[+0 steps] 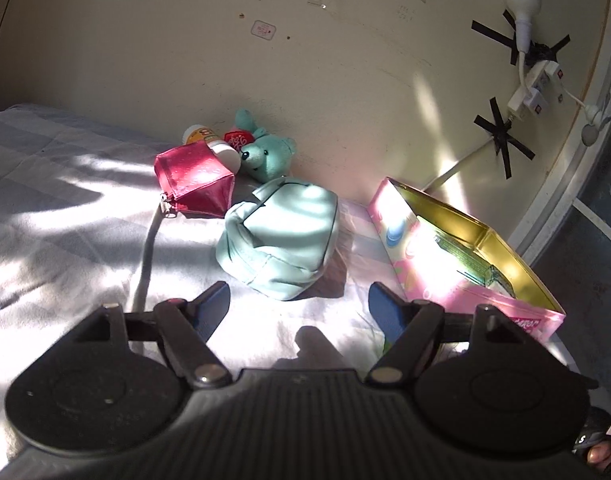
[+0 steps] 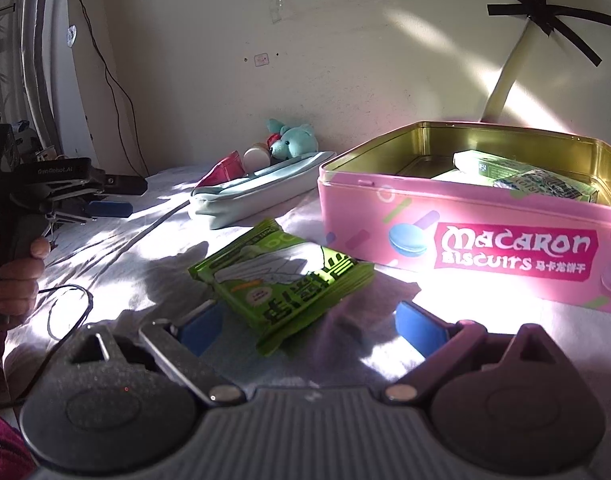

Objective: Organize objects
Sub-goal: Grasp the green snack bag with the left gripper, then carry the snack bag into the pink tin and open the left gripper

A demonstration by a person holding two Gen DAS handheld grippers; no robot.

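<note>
A pink macaron biscuit tin [image 2: 485,216] stands open on the bed with packets inside; it also shows in the left wrist view [image 1: 405,240]. A green snack packet [image 2: 281,280] lies flat in front of it, just ahead of my open, empty right gripper [image 2: 305,320]. My left gripper [image 1: 299,304] is open and empty, just short of a pale teal pouch [image 1: 281,240]. Behind the pouch lie a red pouch [image 1: 193,180], a teal plush bear [image 1: 265,156] and a small bottle [image 1: 209,140]. The left gripper also shows in the right wrist view [image 2: 109,208], hand-held at far left.
The bed sheet [image 1: 65,220] is lit in sunny patches. A grey strap [image 1: 147,256] runs from the red pouch toward me. The wall [image 1: 305,60] is close behind, with taped cables and a power strip [image 1: 533,88] at right. A black cable [image 2: 73,304] loops on the sheet.
</note>
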